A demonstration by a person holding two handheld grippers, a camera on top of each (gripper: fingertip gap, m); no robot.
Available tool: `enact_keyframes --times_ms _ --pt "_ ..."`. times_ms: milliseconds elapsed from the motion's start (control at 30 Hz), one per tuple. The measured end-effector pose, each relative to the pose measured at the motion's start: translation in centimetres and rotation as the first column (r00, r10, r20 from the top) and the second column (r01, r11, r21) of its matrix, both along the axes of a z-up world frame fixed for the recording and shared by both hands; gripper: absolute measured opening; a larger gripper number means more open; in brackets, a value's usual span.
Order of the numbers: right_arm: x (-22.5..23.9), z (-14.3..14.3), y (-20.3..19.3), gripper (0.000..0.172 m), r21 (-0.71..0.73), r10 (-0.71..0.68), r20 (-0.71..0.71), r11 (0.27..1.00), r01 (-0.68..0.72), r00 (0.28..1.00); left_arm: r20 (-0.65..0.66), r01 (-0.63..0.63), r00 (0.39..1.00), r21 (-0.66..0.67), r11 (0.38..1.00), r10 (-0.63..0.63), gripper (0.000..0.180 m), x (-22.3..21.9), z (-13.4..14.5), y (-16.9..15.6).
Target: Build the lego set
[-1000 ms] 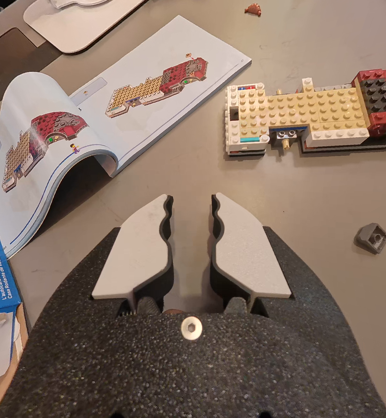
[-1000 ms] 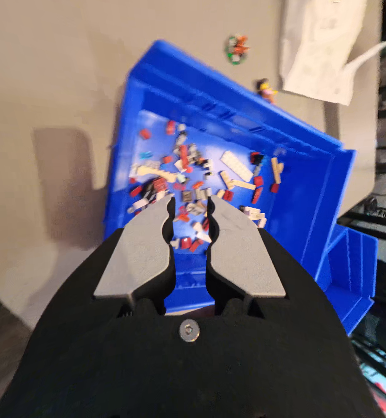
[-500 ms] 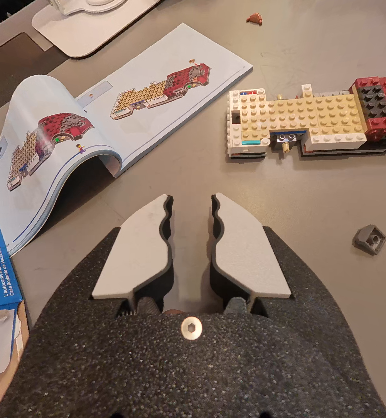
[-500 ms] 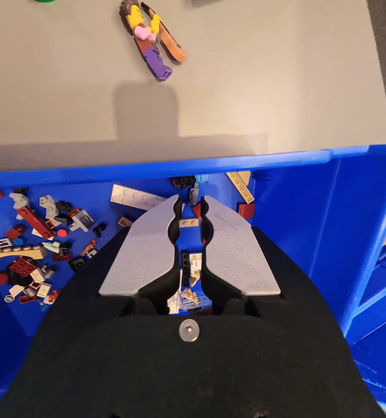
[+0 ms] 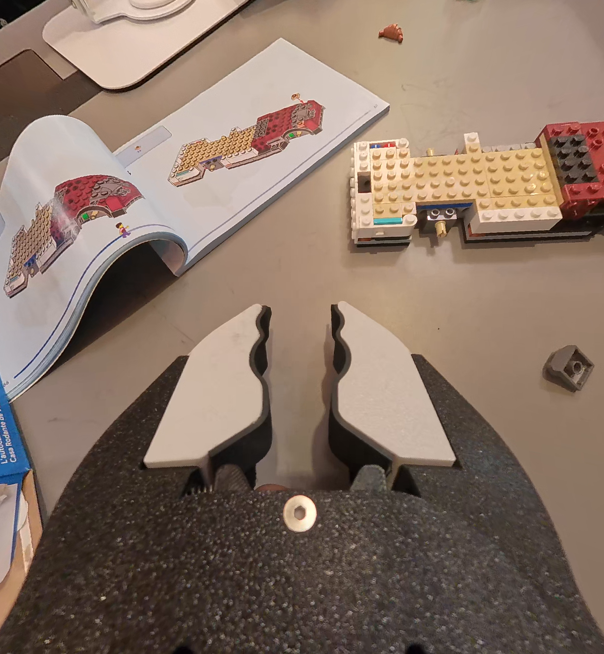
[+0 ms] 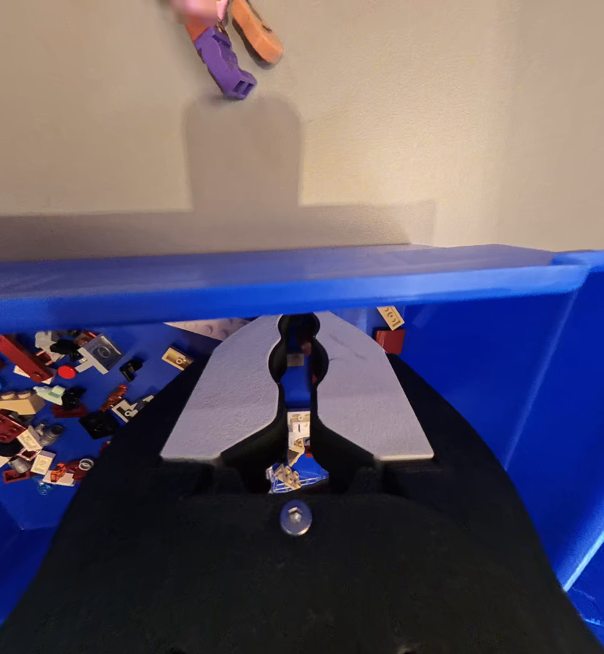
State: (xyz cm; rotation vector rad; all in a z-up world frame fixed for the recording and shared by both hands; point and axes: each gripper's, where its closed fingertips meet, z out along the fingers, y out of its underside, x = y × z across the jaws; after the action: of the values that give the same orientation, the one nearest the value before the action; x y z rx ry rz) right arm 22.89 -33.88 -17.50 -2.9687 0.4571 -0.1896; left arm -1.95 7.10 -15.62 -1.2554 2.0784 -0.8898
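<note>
Right gripper (image 6: 298,318) has dropped into the blue bin (image 6: 293,279) among loose bricks (image 6: 28,361). Its jaws have narrowed to a slit; cannot tell if they pinch a piece. Left gripper (image 5: 300,311) unchanged: spread, empty, above the table (image 5: 328,269), between instruction booklet (image 5: 222,141) and brick model (image 5: 452,184).

The left wrist view is sharp and evenly lit, with soft shadows under the curled booklet page (image 5: 81,198) at 10 o'clock. The right wrist view is dimmer: the blue bin rim (image 6: 258,283) is smeared by motion blur, and a blocky shadow lies on the tabletop (image 6: 81,141) at 12 o'clock. Wide-angle bending shows at the edges.
</note>
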Motion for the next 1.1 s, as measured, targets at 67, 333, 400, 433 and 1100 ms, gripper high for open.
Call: enact_keyframes --times_ms 67,333,400,433,1100 --pt "-0.2 0.1 -0.1 0.008 -0.012 0.022 0.023 1.000 -0.022 0.999 0.002 0.000 1.000 0.006 1.000 0.000 0.034 0.0 0.0 0.0" --pt "-5.5 7.3 2.4 0.009 0.100 0.116 0.176 0.986 -0.135 0.978 0.021 -0.012 1.000 0.019 1.000 0.012 0.034 -0.3 0.2 0.1" --pt "-8.5 9.8 4.0 0.008 0.128 0.172 0.228 0.970 -0.205 0.958 0.011 -0.021 1.000 0.017 1.000 0.021 0.034 -0.3 0.1 0.3" --pt "-10.2 10.8 5.0 0.008 0.144 0.204 0.249 0.959 -0.244 0.947 0.010 -0.028 1.000 0.017 0.999 0.027 0.034 -0.3 0.0 0.3" --pt "-32.9 0.0 21.7 0.008 0.240 0.701 0.193 0.645 -0.726 0.687 0.009 -0.049 0.999 -0.022 0.999 0.049 0.034 -0.6 0.2 0.6"
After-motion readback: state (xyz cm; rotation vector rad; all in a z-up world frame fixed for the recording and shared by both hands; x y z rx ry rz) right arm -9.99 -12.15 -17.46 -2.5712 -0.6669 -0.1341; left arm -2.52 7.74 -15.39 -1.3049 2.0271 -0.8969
